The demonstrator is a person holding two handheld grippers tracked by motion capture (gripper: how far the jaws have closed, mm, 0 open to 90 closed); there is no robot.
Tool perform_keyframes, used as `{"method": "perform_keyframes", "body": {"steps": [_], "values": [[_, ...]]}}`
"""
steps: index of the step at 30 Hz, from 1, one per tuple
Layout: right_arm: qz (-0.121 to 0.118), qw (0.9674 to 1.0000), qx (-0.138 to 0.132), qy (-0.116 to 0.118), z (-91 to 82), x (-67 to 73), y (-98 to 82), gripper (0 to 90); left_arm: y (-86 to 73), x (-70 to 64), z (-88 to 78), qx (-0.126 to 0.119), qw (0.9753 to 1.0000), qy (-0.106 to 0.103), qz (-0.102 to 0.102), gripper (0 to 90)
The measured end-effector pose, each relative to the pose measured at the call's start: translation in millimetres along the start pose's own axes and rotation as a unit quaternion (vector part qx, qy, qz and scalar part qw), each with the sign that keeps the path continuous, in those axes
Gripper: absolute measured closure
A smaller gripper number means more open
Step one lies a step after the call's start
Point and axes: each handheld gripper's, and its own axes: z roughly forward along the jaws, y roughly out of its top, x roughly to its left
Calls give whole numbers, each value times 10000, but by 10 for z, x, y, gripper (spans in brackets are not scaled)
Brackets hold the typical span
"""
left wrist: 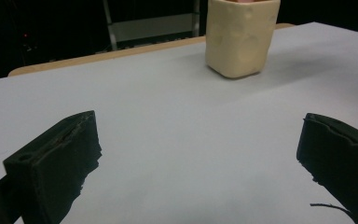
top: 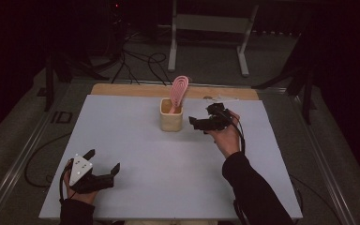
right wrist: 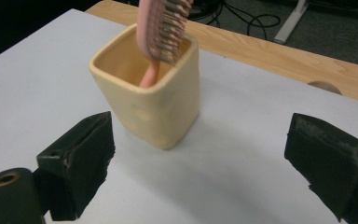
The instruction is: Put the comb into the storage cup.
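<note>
Work in hand: we have a pink hairbrush (top: 178, 90) standing handle-down in a cream square cup (top: 171, 120) at the far middle of the white surface (top: 136, 187).
Right gripper (top: 205, 121): we hold it just to the right of the cup, apart from it, its fingers (right wrist: 79, 163) spread wide and empty.
Left gripper (top: 104, 164): we rest it at the near left corner, well apart from the cup, fingers (left wrist: 56, 158) wide and empty.
Key relation: from the right gripper the cup lies ahead and to the left, between the finger lines but beyond the tips; this hand is much the nearer.
Long axis: the brush leans upright, head above the rim, tilted to the back right.
Around: a wooden strip (top: 122, 89) runs behind the cup.
In the way: we judge nothing blocks the approach.
</note>
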Motion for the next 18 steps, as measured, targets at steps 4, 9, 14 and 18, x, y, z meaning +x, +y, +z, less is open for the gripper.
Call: {"method": "perform_keyframes", "body": {"steps": [4, 9, 14, 18], "values": [[16, 10000, -31, 9, -30, -16, -113, 83, 3, 14, -1, 16, 10000, 27, -18, 1], [179, 9998, -76, 107, -84, -70, -258, 83, 13, 33, -3, 39, 10000, 28, -43, 1], [346, 9991, -167, 174, -167, -130, -413, 83, 39, 71, -19, 32, 9999, 16, -98, 1], [394, 9989, -234, 136, -257, -156, -503, 83, 52, 94, -31, 17, 9999, 21, -163, 1]]}}
